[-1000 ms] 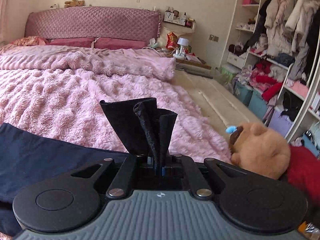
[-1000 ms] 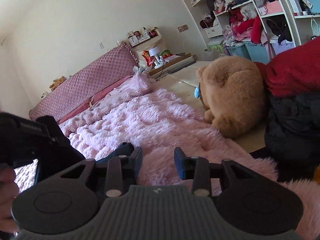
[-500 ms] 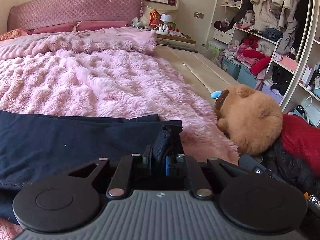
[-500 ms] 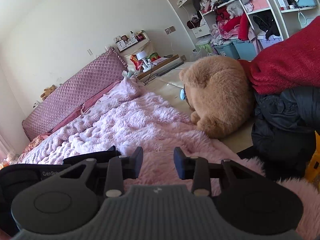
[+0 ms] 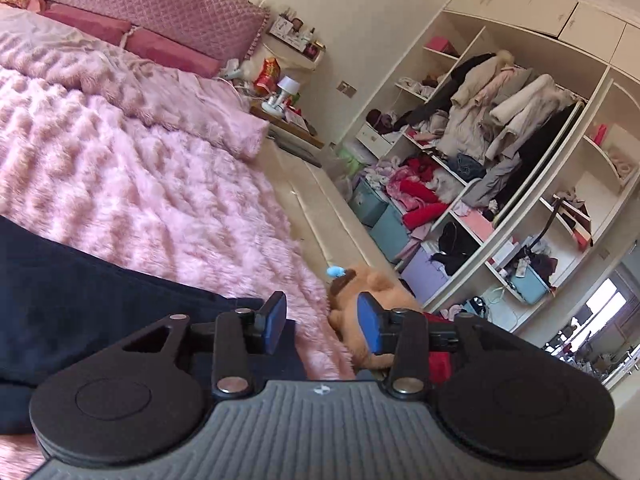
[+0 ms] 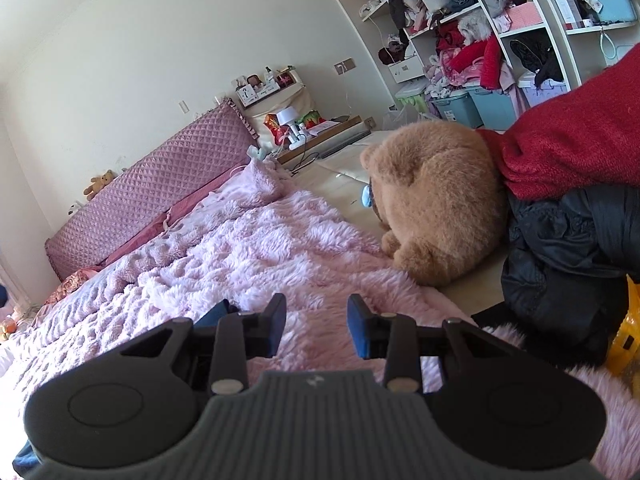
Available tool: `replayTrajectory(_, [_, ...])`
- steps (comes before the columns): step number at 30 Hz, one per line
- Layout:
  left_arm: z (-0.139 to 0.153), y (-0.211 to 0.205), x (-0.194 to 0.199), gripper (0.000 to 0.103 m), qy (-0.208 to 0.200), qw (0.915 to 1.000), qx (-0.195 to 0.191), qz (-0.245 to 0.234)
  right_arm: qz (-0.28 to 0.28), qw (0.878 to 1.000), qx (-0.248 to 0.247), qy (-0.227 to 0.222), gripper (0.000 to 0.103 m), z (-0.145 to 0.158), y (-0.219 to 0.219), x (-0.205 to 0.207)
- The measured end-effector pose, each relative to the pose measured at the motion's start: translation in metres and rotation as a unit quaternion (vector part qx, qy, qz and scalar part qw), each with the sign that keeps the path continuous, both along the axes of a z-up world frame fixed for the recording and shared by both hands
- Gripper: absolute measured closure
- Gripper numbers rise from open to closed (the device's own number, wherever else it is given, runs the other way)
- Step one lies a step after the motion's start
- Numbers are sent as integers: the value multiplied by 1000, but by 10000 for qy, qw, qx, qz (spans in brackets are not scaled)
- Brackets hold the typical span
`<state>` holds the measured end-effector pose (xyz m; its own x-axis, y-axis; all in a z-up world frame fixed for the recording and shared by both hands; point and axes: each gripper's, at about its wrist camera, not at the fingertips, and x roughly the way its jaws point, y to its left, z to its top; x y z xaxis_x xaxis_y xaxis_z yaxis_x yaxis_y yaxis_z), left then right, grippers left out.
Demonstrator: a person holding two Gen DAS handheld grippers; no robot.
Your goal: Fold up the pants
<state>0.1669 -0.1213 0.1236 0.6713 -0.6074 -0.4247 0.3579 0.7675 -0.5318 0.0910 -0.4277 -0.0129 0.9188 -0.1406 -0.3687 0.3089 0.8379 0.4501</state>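
The dark navy fabric pants (image 5: pixel 92 304) lie flat on the fluffy pink plush blanket (image 5: pixel 132 184) that covers the bed, and they fill the lower left of the left wrist view. Their edge reaches under the left blue pad of the left tongs (image 5: pixel 322 322). The jaws of these tongs are opening, and between the pads I see only blanket and the toy behind, no cloth is pinched.

In the right wrist view the right tongs (image 6: pixel 316 326) stand partly open over the pink blanket, with nothing between the pads. A small corner of the navy pants (image 6: pixel 214 314) shows just left of the left finger, in the lower middle of the frame.

At the right of the blanket lies a brown plush teddy bear (image 6: pixel 436 200), touching a red knitted garment (image 6: pixel 568 132) and a black padded jacket (image 6: pixel 568 256) below it. The quilted mauve headboard (image 5: pixel 160 8) is in the upper left of the left wrist frame, and the open white wardrobe (image 5: pixel 500 128), full of clothes, is at the right.
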Motion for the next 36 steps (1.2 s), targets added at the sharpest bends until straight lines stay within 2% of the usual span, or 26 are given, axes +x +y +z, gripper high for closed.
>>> replayTrajectory(2, [9,32,-5,51,-40,9983,460,345,167,9998,-8,-56,71,1,5,1])
replayTrajectory(5, [7,85,-11,49,-177,9841,1399,1082,737,9971,112,-118,62,2,18,7])
replayTrajectory(7, [-2,121,-8,44,153,9723,1874,1390,1007,9945,271,-73,40,1,27,11])
replayTrajectory(8, [-7,139,-5,44,352,9692,2005,1387,1069,9935,391,-7,36,0,31,14])
replayTrajectory(10, [-17,174,-8,41,484,9668,1916,1622,1146,9916,584,135,32,-3,41,17])
replayTrajectory(13, [-39,228,-10,35,751,9656,1486,1998,1153,9929,151,247,28,3,64,16])
replayTrajectory(15, [-58,258,-3,34,1151,9665,1093,2016,1060,9939,134,289,26,5,77,12])
replayTrajectory(18, [-95,298,3,34,1798,9643,220,1934,166,9963,720,445,23,3,89,-2])
replayTrajectory(19, [-107,307,3,34,1907,9636,-97,1874,35,9929,1085,484,23,0,90,-6])
replayTrajectory(21, [-126,320,4,34,1911,9626,-697,1789,180,9830,1776,438,23,-7,94,-16])
replayTrajectory(23, [-152,336,8,34,2032,9533,-1525,1635,580,9766,2053,281,23,-11,98,-22])
replayTrajectory(25, [-177,345,17,34,2292,9391,-2079,1496,996,9659,2376,255,23,-19,98,-15])
replayTrajectory(28, [-201,354,31,34,2462,9232,-2577,1440,1071,9556,2735,244,24,-35,90,2])
replayTrajectory(32, [-215,357,61,33,2556,9071,-3223,889,1070,9452,3085,51,28,-49,76,26])
replayTrajectory(34, [-223,354,79,33,2721,8900,-3568,808,1042,9469,3041,60,37,-51,75,36])
replayTrajectory(35, [-225,350,86,33,2790,8864,-3612,766,1060,9485,2983,99,39,-52,76,40])
replayTrajectory(36, [-225,345,92,36,2844,8869,-3570,708,1077,9503,2920,117,43,-53,76,43])
